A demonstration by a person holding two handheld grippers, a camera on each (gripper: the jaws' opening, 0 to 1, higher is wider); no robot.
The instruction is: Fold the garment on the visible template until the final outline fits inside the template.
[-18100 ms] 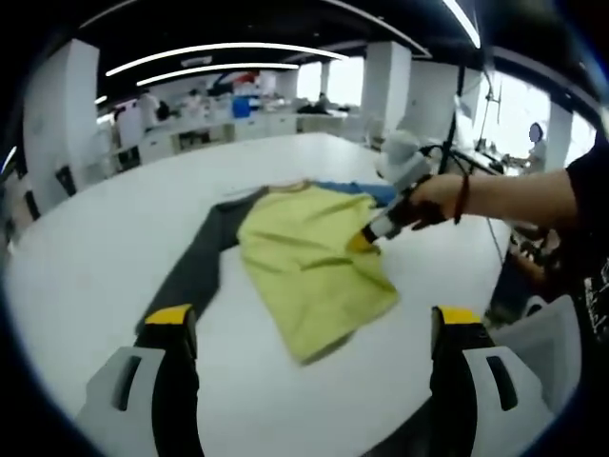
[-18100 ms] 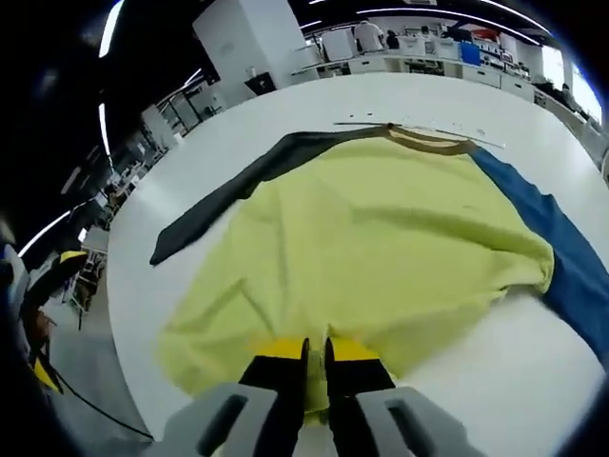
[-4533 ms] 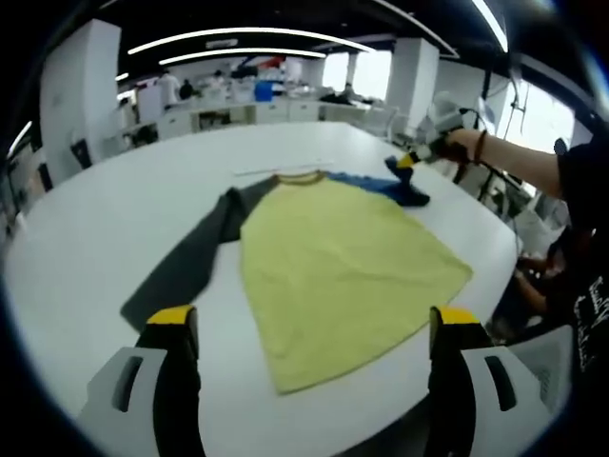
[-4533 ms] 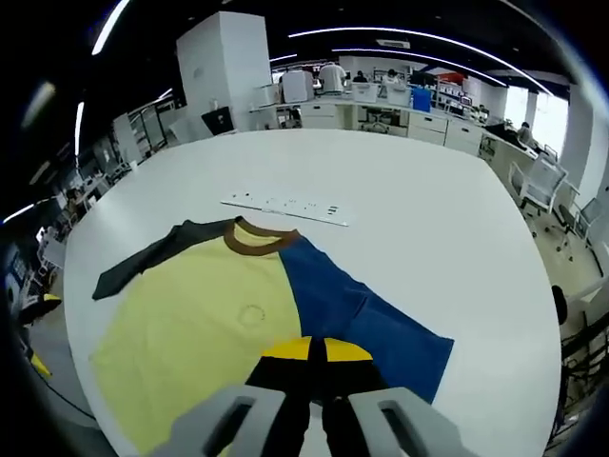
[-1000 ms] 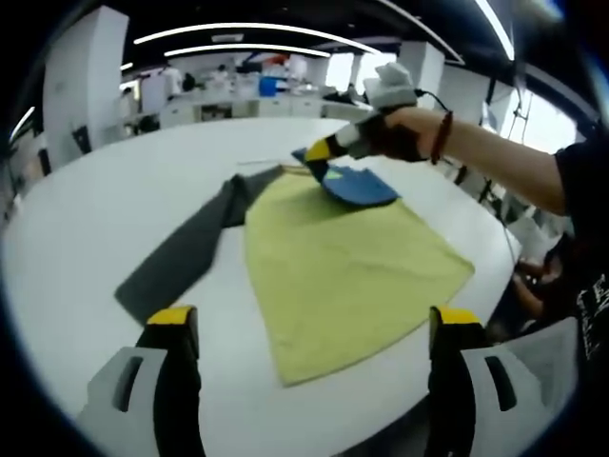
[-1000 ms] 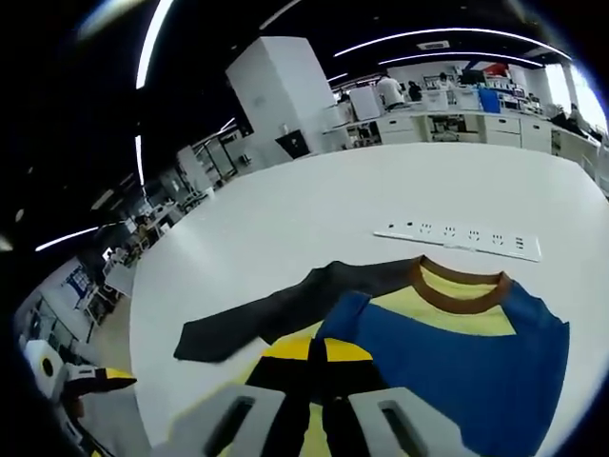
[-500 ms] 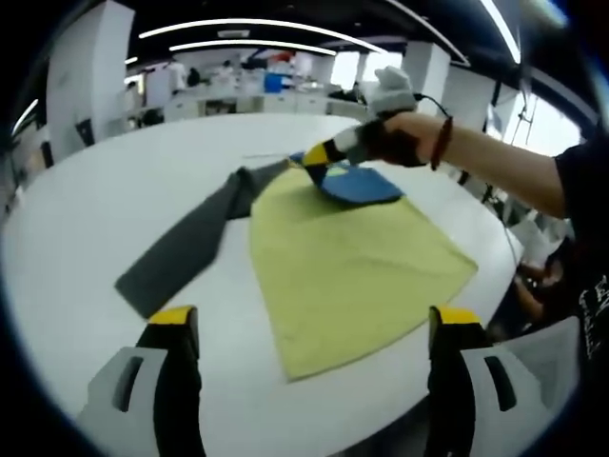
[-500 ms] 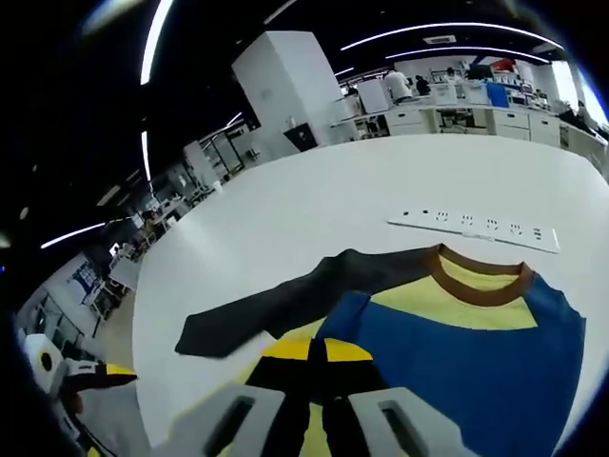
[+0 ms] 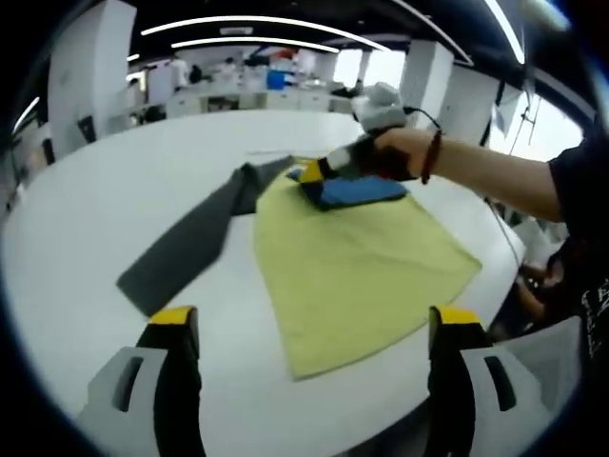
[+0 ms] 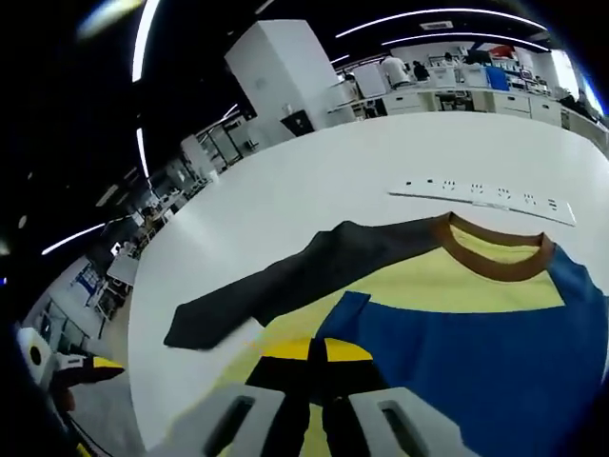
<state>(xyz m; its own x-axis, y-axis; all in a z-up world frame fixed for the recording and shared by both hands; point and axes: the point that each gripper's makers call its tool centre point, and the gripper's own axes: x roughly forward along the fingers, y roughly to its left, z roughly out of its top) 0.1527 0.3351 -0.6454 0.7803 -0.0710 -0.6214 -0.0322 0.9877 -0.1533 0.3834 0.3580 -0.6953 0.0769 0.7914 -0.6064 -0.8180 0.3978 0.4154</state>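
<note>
A long-sleeved garment (image 9: 357,262) lies spread on a white round surface (image 9: 86,209), its yellow body flat, its grey sleeve (image 9: 186,243) stretched out to one side. The template named in the task cannot be made out in either view. In the left gripper view, the right tool (image 9: 312,173) reaches in from the right, held in a hand (image 9: 385,157), and part of the blue sleeve (image 9: 357,190) is hidden beneath it. In the right gripper view, the right tool's (image 10: 312,350) yellow-tipped jaws are pressed together on the edge of the blue sleeve (image 10: 476,367), folded across the yellow body below the brown collar (image 10: 495,257); a white strip (image 10: 485,202) lies beyond. The left tool (image 9: 309,328) hovers above the near hem, jaws spread wide, touching nothing. Compared with half a second ago, the blue sleeve sits lower and flatter against the yellow.
</note>
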